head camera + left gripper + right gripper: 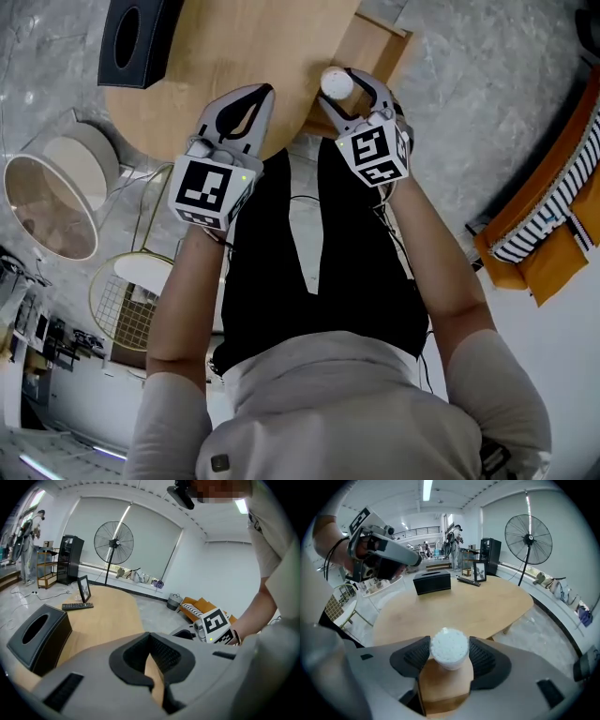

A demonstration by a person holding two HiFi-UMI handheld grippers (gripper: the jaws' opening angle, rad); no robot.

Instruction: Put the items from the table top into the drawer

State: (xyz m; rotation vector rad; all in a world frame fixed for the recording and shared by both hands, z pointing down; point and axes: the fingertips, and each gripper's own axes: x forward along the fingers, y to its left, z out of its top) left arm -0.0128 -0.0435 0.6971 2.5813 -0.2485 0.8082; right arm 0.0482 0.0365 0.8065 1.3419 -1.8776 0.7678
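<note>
My right gripper is shut on a small white round item with a pebbled top, held between the black pads. In the right gripper view the white item hangs over the open wooden drawer. That drawer juts out at the near right edge of the oval wooden table. My left gripper hovers over the table's near edge, shut and empty. A black tissue box, a remote and a photo frame stay on the table top.
Round white side tables and a wire-topped one stand left of the person. An orange sofa with a striped cushion is at the right. A standing fan is beyond the table's far end.
</note>
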